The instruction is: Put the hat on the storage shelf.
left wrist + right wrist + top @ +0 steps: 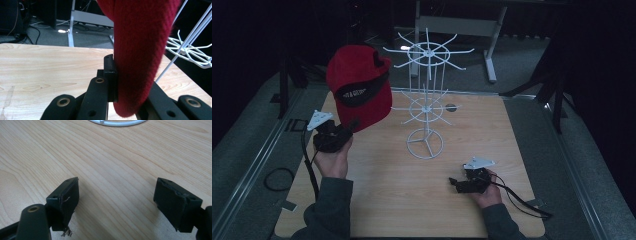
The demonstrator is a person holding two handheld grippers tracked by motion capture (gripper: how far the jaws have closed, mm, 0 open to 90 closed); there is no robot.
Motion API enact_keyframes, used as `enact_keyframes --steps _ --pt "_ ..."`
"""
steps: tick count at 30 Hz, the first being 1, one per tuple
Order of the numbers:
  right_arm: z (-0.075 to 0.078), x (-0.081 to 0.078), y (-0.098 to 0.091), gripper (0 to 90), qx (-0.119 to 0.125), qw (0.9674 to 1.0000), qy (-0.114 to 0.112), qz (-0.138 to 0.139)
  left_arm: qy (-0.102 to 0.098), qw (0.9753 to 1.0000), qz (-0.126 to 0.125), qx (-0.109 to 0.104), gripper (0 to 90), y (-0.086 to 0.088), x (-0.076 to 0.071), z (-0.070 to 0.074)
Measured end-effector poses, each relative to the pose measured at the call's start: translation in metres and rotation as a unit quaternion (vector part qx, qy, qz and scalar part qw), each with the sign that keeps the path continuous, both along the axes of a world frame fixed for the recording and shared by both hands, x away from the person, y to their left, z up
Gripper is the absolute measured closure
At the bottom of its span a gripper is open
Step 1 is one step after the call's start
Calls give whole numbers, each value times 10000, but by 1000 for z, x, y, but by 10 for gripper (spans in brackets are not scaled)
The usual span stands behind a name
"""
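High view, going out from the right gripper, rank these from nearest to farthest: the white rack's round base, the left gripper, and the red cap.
From the right gripper, low on the table's right side:
1. Rack's round base, just up and to the left, mid-table.
2. Left gripper, across the table at its left edge.
3. Red cap, held up above the left gripper, farthest back.

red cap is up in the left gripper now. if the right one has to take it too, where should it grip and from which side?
Probably the free edge of the red cap on the side toward the white wire rack, coming in from the right. The left gripper already pinches the bottom edge, so the cap hangs upright above it with that edge exposed. The right gripper is open, low over the table.
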State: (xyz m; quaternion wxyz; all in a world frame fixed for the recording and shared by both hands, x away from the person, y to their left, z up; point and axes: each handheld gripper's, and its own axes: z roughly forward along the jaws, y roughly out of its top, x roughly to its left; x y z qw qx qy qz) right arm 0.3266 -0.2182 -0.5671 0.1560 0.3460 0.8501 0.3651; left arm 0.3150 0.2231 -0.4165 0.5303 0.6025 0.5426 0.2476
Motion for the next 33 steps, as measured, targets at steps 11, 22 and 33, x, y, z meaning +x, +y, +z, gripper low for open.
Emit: enact_keyframes --steps 11,22,33 --pt "0 0 0 202 1 10000 1 -2 -87 10000 12 -5 860 1 -1 7" --pt "0 0 0 202 1 10000 -4 -7 -163 9999 22 -21 860 2 -1 16" --pt "0 0 0 202 1 10000 -1 -6 -230 9997 44 -66 860 5 -1 23"
